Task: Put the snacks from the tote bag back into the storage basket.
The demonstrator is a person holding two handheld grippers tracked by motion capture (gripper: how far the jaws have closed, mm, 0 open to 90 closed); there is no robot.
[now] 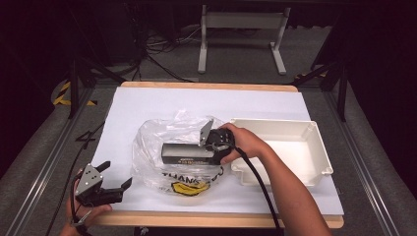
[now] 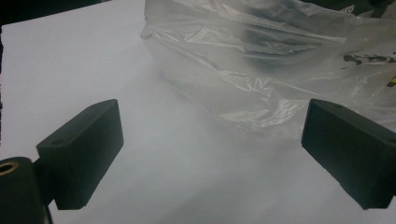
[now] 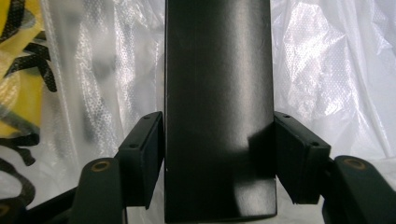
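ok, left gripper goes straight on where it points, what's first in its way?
Probably the plastic bag. The left gripper is open over bare white table cover, and the bag's bulging side lies ahead between its jaws. Depth is unclear.

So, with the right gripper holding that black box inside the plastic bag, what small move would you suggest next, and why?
Probably bring the open left gripper forward to pinch the plastic bag. The right gripper is clamped on the black box, and the loose bag would likely drag along unless pinned.

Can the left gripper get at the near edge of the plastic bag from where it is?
Probably yes: the left gripper is open, with bare white table between its jaws and the plastic bag.
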